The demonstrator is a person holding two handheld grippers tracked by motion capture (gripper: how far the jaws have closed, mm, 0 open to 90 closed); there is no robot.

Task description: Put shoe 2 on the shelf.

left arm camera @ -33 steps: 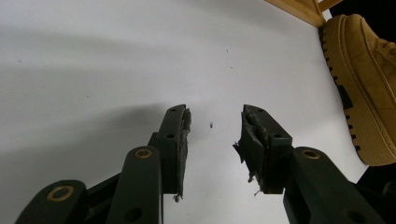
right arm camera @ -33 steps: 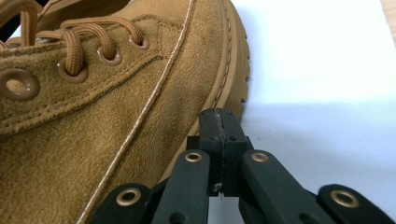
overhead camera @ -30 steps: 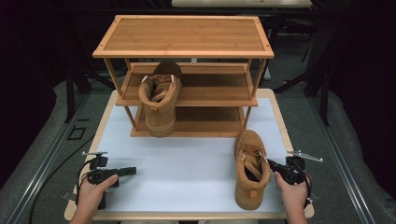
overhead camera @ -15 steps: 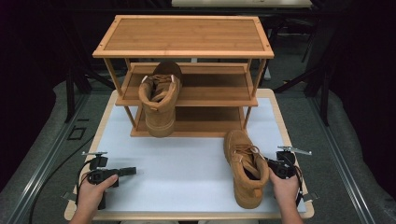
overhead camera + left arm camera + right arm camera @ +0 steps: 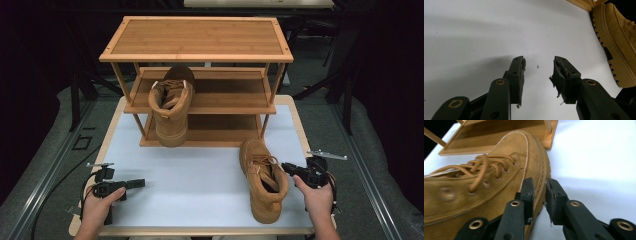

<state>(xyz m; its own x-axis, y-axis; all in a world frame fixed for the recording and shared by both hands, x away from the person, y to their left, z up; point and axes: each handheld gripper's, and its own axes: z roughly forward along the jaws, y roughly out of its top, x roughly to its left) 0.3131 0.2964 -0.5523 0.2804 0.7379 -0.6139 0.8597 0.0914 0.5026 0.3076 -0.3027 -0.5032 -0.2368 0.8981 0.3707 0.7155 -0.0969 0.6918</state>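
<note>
A tan lace-up boot [image 5: 262,180] lies on the white table top [image 5: 200,170] at the front right, toe pointing toward the rack. My right gripper [image 5: 287,167] is at the boot's right side. In the right gripper view its jaws [image 5: 539,187] are pinched on the boot's [image 5: 486,177] side edge by the sole. A matching boot [image 5: 172,102] stands on the middle shelf of the wooden shoe rack [image 5: 195,37], heel toward me. My left gripper [image 5: 140,183] rests at the front left, open over bare table [image 5: 537,67]. The held boot's sole [image 5: 619,42] shows far off in its view.
The three-tier rack fills the back half of the table, and its bottom shelf [image 5: 220,130] is bare beside the boot. Grey floor and dark stands surround the table. Cables trail from both grippers off the front edge.
The table boot has swung its toe left and toward the rack, moved by my right gripper, which shifted inward. The left gripper has stayed put.
</note>
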